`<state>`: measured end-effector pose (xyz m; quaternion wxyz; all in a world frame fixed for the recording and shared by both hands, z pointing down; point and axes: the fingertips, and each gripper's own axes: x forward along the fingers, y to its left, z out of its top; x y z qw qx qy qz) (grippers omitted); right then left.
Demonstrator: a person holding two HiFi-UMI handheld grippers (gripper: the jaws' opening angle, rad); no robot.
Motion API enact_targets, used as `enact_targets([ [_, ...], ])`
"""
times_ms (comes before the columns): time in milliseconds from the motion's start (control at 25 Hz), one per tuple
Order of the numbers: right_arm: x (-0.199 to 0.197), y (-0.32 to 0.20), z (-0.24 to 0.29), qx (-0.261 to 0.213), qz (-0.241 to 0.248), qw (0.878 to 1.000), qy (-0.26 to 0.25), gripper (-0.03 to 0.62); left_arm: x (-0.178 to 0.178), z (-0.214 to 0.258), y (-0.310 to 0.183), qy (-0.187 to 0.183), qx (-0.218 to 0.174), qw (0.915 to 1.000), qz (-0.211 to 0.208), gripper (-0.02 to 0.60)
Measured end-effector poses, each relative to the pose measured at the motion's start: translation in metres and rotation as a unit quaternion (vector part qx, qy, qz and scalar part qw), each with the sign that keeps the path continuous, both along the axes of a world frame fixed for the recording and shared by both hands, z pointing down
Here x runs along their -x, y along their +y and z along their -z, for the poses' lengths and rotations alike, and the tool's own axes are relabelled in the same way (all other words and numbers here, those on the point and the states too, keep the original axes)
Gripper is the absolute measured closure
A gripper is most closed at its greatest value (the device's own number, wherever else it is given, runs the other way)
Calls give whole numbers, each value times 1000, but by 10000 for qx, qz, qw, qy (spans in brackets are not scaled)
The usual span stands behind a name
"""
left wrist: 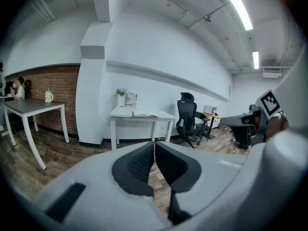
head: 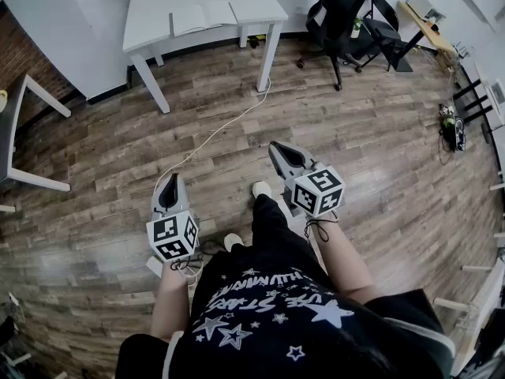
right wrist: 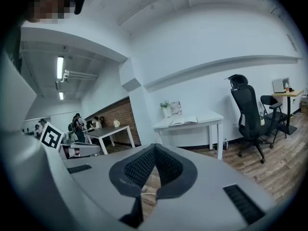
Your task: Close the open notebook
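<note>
From the head view, the left tongs and right tongs hang over the wood floor, well apart from the white bench where the notebook lies open. The left gripper view shows its jaws pressed together on nothing, with the bench far beyond them and a black chair to its right. The right gripper view shows jaws likewise closed and empty, the open notebook ahead.
</note>
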<state>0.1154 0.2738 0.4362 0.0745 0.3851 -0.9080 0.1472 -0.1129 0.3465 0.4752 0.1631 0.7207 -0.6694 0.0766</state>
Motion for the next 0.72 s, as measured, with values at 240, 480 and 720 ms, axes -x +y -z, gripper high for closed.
enact_targets([
  [240, -5, 11, -2, 55, -65, 10000, -9, 589, -9, 4, 9, -1, -64, 9998, -161, 554],
  [480, -1, 16, -5, 70, -34, 10000, 54, 589, -6, 0, 17, 78, -29, 9998, -172, 554],
  [720, 8, 6, 1, -10, -132, 9999, 33, 589, 12, 1, 20, 202, -19, 9998, -23, 554],
])
